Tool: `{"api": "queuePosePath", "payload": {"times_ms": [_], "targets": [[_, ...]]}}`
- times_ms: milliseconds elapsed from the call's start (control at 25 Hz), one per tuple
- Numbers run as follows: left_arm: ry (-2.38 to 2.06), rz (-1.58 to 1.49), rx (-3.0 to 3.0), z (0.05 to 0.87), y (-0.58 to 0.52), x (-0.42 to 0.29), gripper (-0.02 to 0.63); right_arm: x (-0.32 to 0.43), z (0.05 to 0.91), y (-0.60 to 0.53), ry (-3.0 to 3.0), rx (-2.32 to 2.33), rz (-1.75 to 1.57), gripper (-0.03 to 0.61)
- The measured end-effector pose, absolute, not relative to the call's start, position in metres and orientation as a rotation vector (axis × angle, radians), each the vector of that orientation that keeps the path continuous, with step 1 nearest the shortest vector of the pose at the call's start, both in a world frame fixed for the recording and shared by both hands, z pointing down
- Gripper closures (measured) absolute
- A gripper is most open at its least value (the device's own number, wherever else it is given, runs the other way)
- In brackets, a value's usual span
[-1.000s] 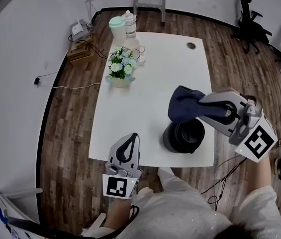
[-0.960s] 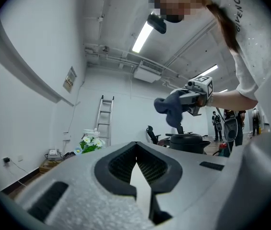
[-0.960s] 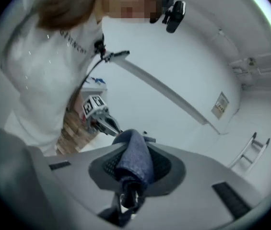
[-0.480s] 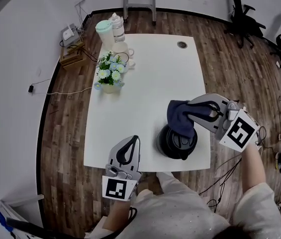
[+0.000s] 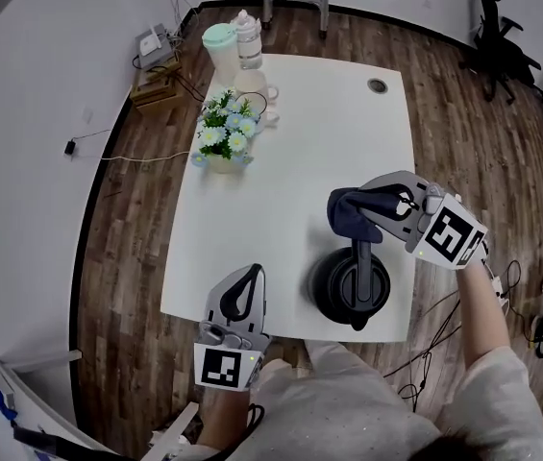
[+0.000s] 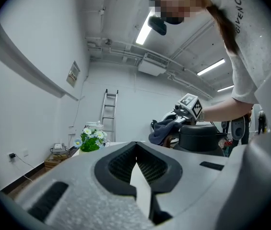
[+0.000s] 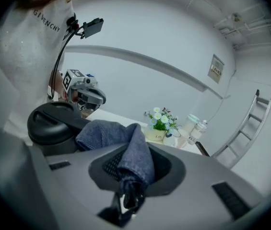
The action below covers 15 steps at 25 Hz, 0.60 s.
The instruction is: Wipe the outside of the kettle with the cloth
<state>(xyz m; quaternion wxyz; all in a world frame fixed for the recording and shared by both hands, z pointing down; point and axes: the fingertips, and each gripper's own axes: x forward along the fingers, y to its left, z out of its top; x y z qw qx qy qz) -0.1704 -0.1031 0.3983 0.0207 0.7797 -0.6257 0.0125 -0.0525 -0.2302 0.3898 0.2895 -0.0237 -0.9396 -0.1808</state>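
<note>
The right hand-held gripper [image 5: 379, 206] is clamped tight on the dark blue cloth [image 5: 350, 215], which bunches ahead of its jaws. The black kettle [image 5: 352, 284] stands just beside them on the tabletop [image 5: 300, 152]. The left hand-held gripper [image 5: 250, 281] has its jaws together and empty, well apart from the kettle.

your left claw [image 5: 254, 273] and right claw [image 5: 375, 209]: pale grey moulded shells, black ribbed pads [image 6: 121, 164] inside. left cube [image 5: 223, 365] and right cube [image 5: 447, 237]: white, printed with black square markers. your shirt [image 5: 348, 413]: white, short-sleeved, finely speckled, dark lettering across the chest. head camera [image 7: 92, 28]: small, black, with a thin black cable trailing.
</note>
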Motion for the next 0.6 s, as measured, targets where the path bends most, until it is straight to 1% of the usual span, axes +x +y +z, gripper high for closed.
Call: {"api": "queuePosePath", "payload": {"times_ms": [320,600], "targets": [[-2.017,0.088,2.265,0.396,-0.095,-0.17,0.611,-0.053,0.42,-0.25,-2.631,-0.143,-0.243,0.514],[-2.078,0.208,2.219,0.406,-0.074,-0.16,0.611,-0.045,0.458,-0.259,-2.547,-0.044,-0.271,0.514]]}}
